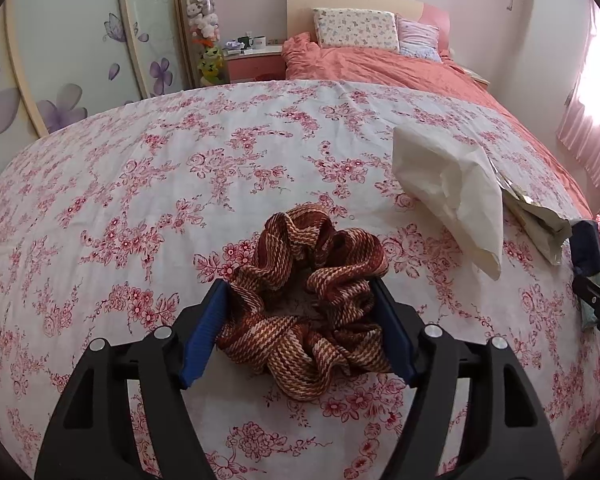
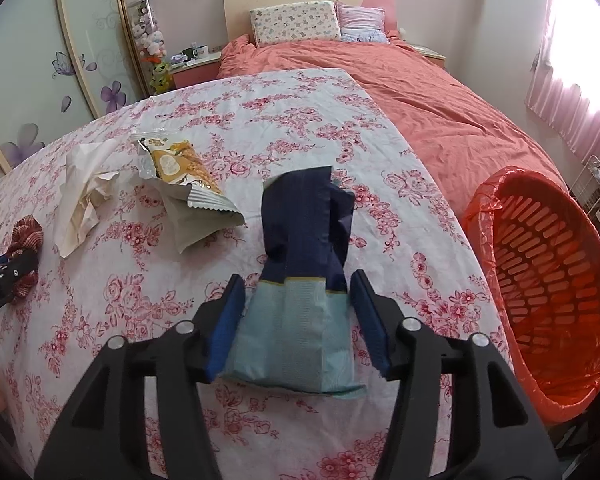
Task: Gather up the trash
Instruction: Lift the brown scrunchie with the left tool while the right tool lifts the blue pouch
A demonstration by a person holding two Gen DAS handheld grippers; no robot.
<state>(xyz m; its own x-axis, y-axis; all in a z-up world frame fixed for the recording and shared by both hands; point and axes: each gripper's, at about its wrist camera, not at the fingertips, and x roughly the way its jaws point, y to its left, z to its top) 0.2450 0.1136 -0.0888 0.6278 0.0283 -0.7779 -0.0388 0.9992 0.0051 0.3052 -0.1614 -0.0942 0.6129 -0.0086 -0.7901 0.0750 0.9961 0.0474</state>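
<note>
My left gripper [image 1: 300, 300] is open, its blue pads on either side of a red-and-cream striped scrunchie [image 1: 304, 300] lying on the floral cloth [image 1: 140, 200]. My right gripper [image 2: 298, 300] is open around a navy and pale-blue wrapper [image 2: 300, 280], pads close to its sides; contact is unclear. A crumpled white tissue [image 1: 452, 192] [image 2: 84, 196] and a yellow-and-silver snack wrapper [image 2: 188, 184] [image 1: 536, 220] lie on the cloth between the grippers. The scrunchie [image 2: 24, 240] and left gripper's side show at the left edge of the right wrist view.
An orange slatted bin [image 2: 548, 280] with an orange liner stands off the cloth's right edge. A salmon duvet [image 2: 440, 112] and pillows lie beyond. A nightstand [image 1: 256, 60] with mugs and a wardrobe [image 1: 60, 60] are at the back left.
</note>
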